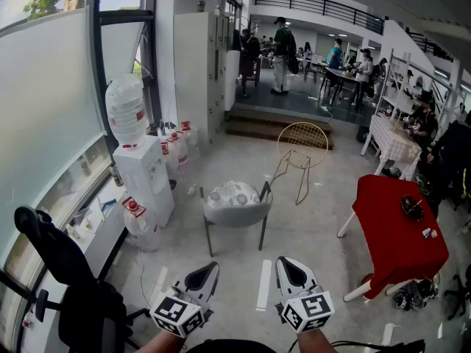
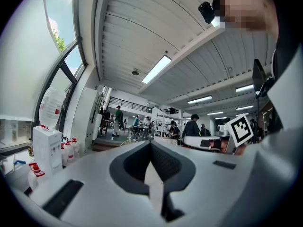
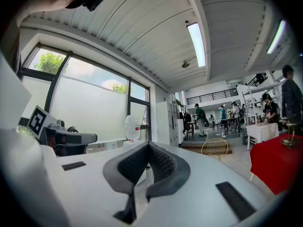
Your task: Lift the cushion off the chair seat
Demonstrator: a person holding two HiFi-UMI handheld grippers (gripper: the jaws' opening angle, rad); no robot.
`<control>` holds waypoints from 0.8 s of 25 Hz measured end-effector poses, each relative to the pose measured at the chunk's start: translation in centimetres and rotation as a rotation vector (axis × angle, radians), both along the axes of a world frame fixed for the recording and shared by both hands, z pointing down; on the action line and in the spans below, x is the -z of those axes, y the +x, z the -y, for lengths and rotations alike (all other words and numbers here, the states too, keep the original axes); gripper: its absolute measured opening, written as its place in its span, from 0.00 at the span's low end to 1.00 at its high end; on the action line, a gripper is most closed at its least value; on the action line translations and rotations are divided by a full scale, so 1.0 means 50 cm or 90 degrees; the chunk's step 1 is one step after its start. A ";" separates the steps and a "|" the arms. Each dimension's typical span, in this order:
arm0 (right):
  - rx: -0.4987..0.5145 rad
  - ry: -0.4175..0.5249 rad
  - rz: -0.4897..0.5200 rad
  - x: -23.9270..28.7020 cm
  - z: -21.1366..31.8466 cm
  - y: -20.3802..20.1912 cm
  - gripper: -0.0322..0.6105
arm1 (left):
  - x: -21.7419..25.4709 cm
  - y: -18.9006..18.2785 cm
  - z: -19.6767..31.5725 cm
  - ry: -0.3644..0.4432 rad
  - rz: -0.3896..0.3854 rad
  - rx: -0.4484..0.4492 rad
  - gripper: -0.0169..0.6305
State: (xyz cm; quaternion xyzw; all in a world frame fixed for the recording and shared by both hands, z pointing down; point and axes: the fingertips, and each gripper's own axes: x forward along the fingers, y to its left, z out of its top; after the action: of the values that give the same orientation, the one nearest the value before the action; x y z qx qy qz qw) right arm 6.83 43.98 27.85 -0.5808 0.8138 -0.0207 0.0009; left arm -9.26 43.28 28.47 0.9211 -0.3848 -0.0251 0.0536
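Observation:
A round white cushion with a grey pattern [image 1: 233, 194] lies on the seat of a grey shell chair [image 1: 239, 215] in the middle of the floor, seen in the head view. Both grippers are held low at the near edge, well short of the chair and apart from it. My left gripper [image 1: 212, 267] has its jaws closed to a point with nothing between them, as the left gripper view shows [image 2: 150, 144]. My right gripper [image 1: 282, 262] is likewise shut and empty [image 3: 147, 146]. In both gripper views the gripper bodies hide the cushion.
A white water dispenser [image 1: 141, 173] with several spare bottles stands left of the chair by the window. A gold wire chair [image 1: 302, 147] is behind it, a red-covered table [image 1: 397, 230] at right, a black office chair [image 1: 62, 274] at near left. People stand beyond the steps.

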 end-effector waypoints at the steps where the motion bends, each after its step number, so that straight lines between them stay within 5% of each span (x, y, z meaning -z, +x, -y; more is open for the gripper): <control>1: -0.001 -0.001 0.000 0.000 0.001 0.000 0.06 | 0.002 -0.001 0.002 0.006 0.003 -0.002 0.04; 20: 0.006 -0.008 -0.005 -0.006 0.038 -0.044 0.06 | -0.001 -0.049 0.037 0.011 0.010 0.012 0.04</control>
State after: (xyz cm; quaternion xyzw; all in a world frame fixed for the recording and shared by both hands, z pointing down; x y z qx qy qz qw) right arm 4.65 42.07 28.17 -0.5769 0.8165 -0.0240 -0.0060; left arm -11.70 41.41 28.50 0.9179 -0.3940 -0.0220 0.0425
